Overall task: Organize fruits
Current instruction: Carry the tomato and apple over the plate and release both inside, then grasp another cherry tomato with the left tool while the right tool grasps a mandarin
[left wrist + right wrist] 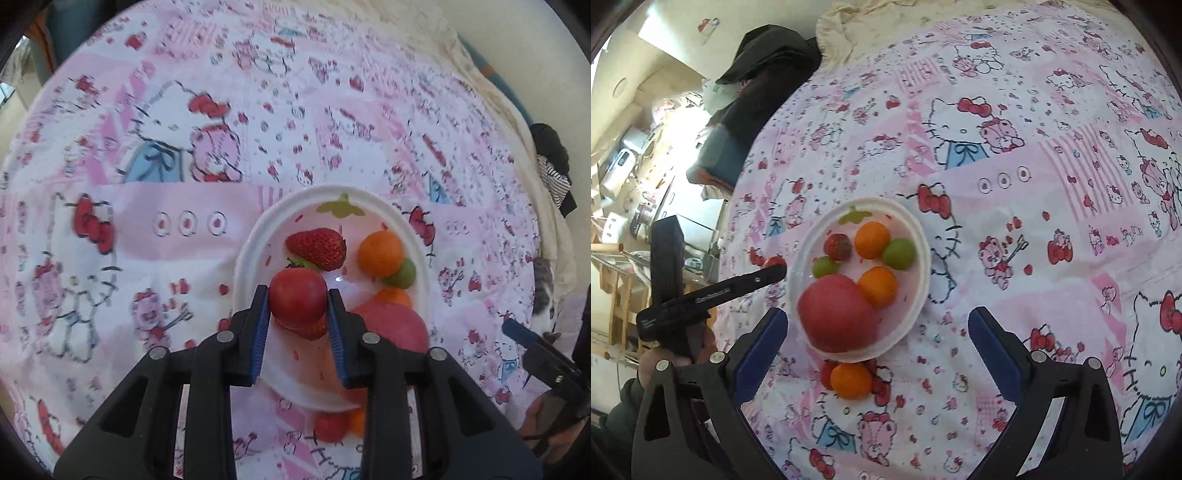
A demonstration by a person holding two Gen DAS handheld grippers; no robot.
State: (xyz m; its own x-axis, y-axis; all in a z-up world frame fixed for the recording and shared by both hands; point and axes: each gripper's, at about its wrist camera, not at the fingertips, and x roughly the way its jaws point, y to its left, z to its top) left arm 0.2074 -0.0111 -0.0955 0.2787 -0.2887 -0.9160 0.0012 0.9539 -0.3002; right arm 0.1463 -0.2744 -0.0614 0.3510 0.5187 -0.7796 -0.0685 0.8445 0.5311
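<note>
A round white plastic bowl (925, 258) sits on a pink cartoon-print bedsheet (1015, 155). Seen from the right wrist, it holds six fruits: one large red apple (836, 314) at 7 o'clock, two orange tangerines (872, 240), two green grapes (899, 253) and one red strawberry (837, 246) at 11 o'clock, its orientation unclear. Below the bowl at 6 o'clock, a third tangerine (850, 380) lies on the sheet, touching a small red fruit (827, 373). The left gripper (298, 301) is clenched on a small round red tomato (297, 295) over the bowl's left side. The right gripper (878, 328) is spread wide, empty, above the bowl's near edge.
</note>
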